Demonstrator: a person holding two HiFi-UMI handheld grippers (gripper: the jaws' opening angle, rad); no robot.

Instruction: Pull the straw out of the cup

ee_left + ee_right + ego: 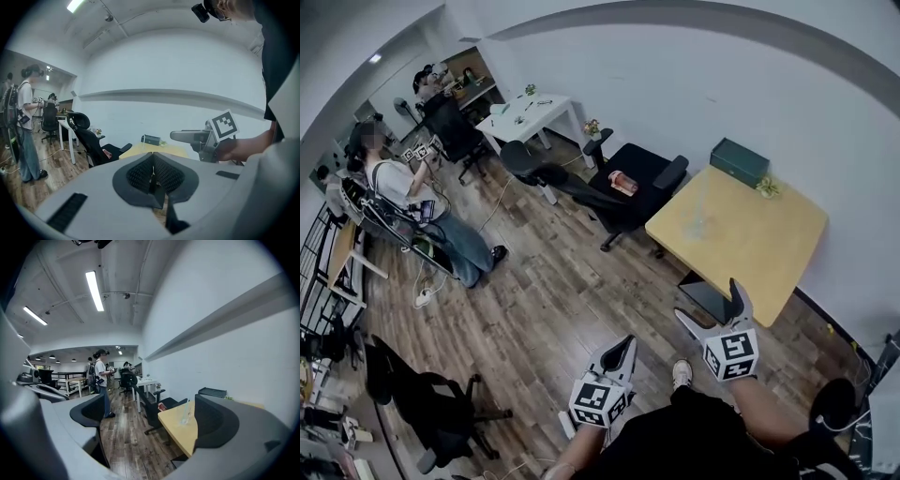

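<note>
The thin clear straw (189, 401), probably light, flexible and easily kinked, stands in the clear plastic cup (186, 416) on the yellow wooden table (176, 430). Grip its upper end. Short of the table, the right gripper (147, 417) gapes wide and empty; the left gripper (152, 176) is closed on nothing.

We've got a light-wood table (755, 258) set vs. the white wall (694, 94), standing on a wood-plank floor (553, 300). A clear cup (186, 416) stands upright approx. mid-table, well apart from the other items. At the far corner by the wall sits a dark green box (739, 161), w/ a small plant (767, 188) just beside it.
</note>
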